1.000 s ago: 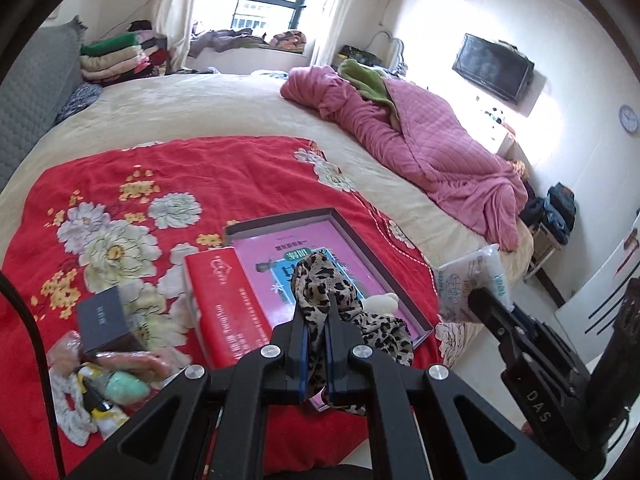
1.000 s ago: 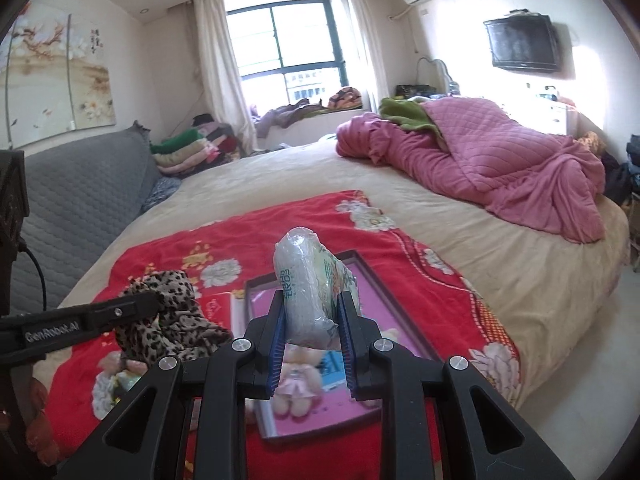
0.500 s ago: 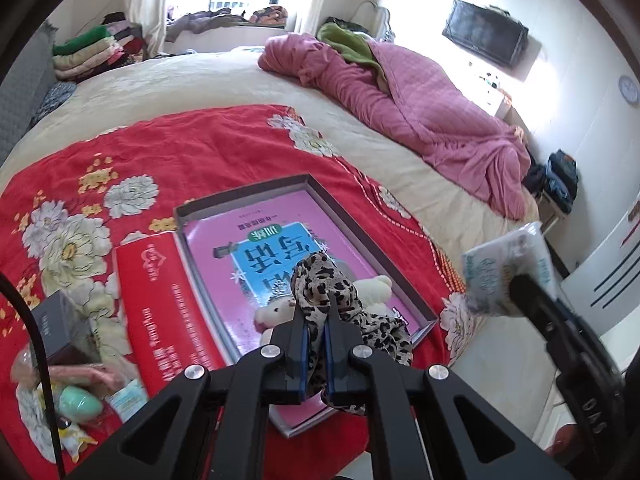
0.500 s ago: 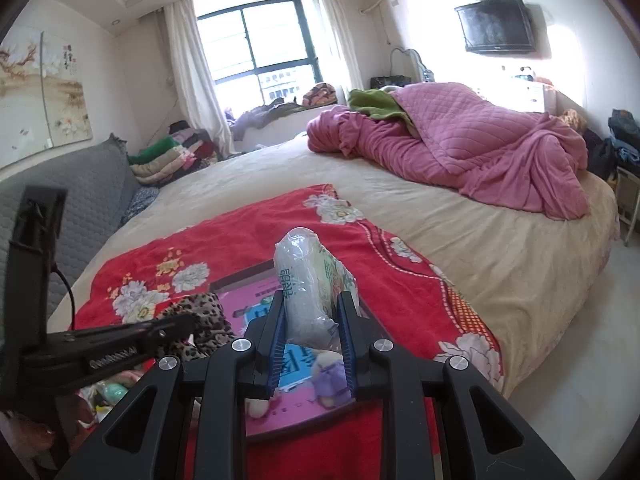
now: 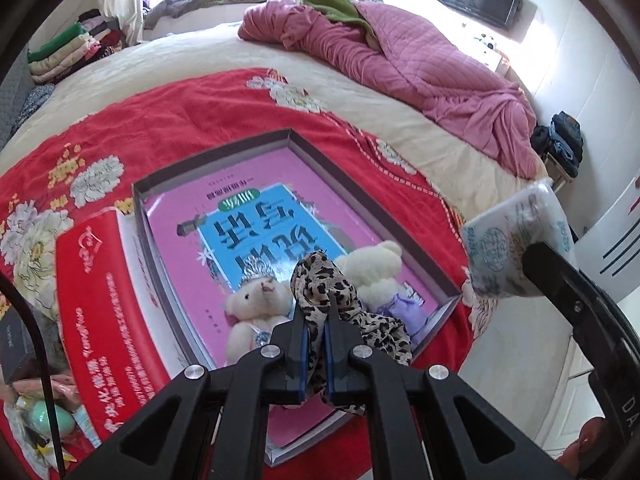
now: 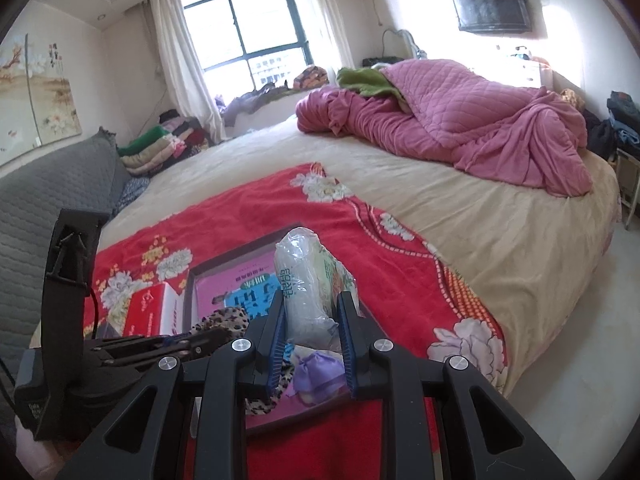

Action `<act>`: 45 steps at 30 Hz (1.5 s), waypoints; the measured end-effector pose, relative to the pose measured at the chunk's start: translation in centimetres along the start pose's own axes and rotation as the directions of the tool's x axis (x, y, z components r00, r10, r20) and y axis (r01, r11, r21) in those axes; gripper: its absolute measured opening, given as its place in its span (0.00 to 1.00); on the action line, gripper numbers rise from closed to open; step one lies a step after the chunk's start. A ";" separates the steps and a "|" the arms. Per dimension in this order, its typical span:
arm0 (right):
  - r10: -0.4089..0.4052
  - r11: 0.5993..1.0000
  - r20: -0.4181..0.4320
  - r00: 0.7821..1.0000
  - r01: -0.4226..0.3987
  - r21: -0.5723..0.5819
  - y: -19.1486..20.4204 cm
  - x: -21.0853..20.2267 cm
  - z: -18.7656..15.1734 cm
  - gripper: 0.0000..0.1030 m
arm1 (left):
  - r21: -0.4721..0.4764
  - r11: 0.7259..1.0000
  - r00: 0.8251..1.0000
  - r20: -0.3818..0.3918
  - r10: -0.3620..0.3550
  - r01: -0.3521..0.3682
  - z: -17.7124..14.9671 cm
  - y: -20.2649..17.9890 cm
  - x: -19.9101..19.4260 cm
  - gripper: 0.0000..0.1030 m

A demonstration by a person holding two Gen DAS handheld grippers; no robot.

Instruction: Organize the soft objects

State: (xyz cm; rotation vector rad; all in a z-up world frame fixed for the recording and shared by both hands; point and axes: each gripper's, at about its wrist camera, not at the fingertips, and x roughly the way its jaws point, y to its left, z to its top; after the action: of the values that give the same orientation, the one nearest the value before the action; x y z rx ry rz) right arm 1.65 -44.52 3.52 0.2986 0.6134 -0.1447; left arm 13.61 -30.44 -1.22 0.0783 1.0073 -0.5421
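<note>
My left gripper (image 5: 315, 312) is shut on a leopard-print cloth (image 5: 324, 280) and holds it over the near end of a shallow grey box (image 5: 212, 156) lined with a pink and blue sheet. Two small white plush bears (image 5: 256, 308) lie in the box under the cloth. My right gripper (image 6: 311, 312) is shut on a clear plastic pack of tissues (image 6: 306, 280), held above the box's near right corner; the pack also shows in the left wrist view (image 5: 516, 240). The leopard cloth shows in the right wrist view (image 6: 224, 318).
The box sits on a red floral blanket (image 5: 168, 120) on a large bed. A red carton (image 5: 100, 300) lies left of the box. Small items (image 5: 44, 416) lie at the near left. A pink quilt (image 5: 400, 52) is heaped at the far right. The bed edge and floor (image 5: 516, 360) are right.
Both grippers have moved forward and down toward the box with their loads. The leopard cloth now hangs over the two plush bears. Grips unchanged.
</note>
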 end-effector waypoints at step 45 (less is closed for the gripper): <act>0.103 0.985 -0.199 0.975 -0.073 0.154 -2.3 7.9 -4.1 0.42 | 0.013 0.999 0.998 -0.053 0.030 -0.029 0.1 1.2 3.0 0.07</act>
State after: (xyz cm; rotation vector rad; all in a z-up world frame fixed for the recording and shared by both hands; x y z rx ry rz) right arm 5.33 -45.74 -4.88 0.4860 0.7955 -0.0737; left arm 15.52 -30.61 -3.85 0.1187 1.0530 -0.5216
